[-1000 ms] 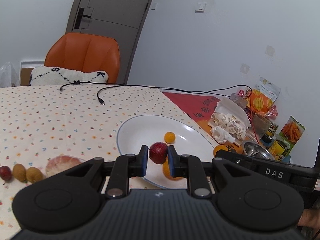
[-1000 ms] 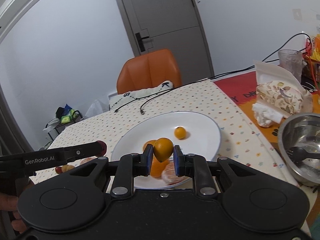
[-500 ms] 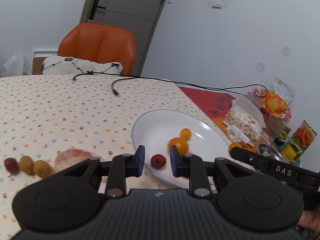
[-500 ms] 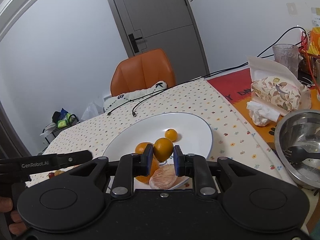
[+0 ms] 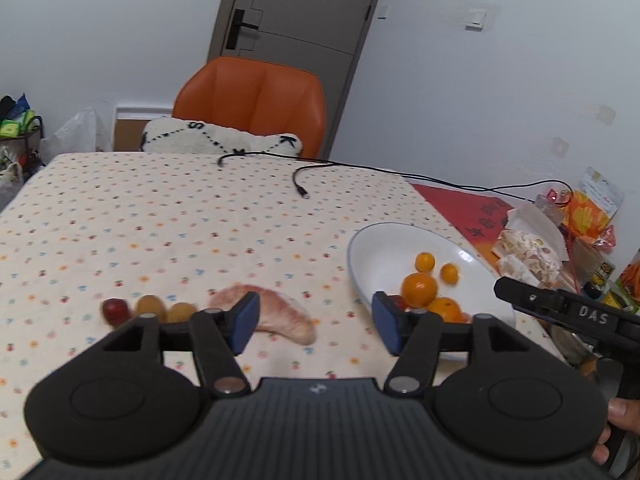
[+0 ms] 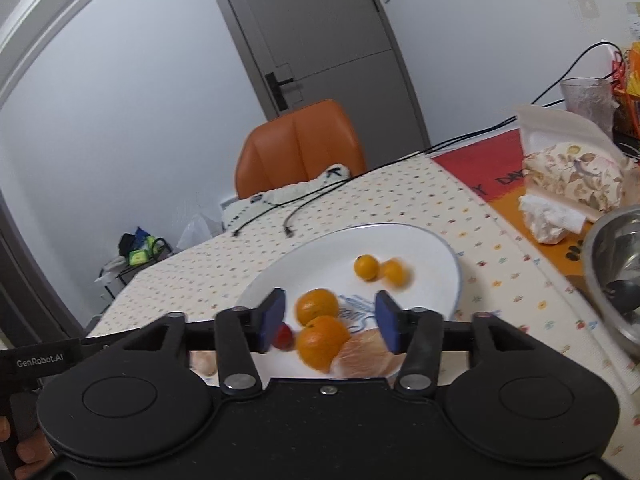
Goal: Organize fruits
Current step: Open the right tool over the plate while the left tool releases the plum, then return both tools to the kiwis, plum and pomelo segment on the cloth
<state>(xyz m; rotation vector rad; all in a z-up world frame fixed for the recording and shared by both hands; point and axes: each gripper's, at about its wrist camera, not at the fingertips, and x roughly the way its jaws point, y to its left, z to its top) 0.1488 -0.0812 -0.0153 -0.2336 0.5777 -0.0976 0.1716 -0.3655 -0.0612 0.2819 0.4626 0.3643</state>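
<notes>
Fruit left on the desk (image 5: 160, 216) runs in a row across your left wrist view, so go left to right: red fruit (image 5: 115, 309) at about 10 o'clock from the jaws, then two yellow-brown fruits (image 5: 149, 305) just beside it, the second (image 5: 181, 310) partly hidden by the left finger, then the pink pomelo wedge (image 5: 280, 318) at 12 o'clock, just ahead of the left gripper (image 5: 316, 326). Jaws on that one stand wide apart and hold nothing. The wedge's long axis runs roughly 10 to 4 o'clock, so it lies mostly across the gap; you'd likely need to turn the wrist so the pads close on its short width.

White plate (image 5: 384, 240) sits at 1 to 2 o'clock from the left jaws, with oranges and small kumquats in it.

Right wrist view: right gripper (image 6: 330, 322) is over the plate (image 6: 432, 248), jaws wide apart, empty. Two oranges (image 6: 317, 306) sit between and below the pads, a peeled pomelo piece (image 6: 362, 358) at the near rim, a small red fruit (image 6: 284, 336) by the left pad, two kumquats (image 6: 366, 267) at 12 to 1 o'clock, one blurred.

Judgement: left hand is nearer all the loose desk fruit; right is well apart from it.
</notes>
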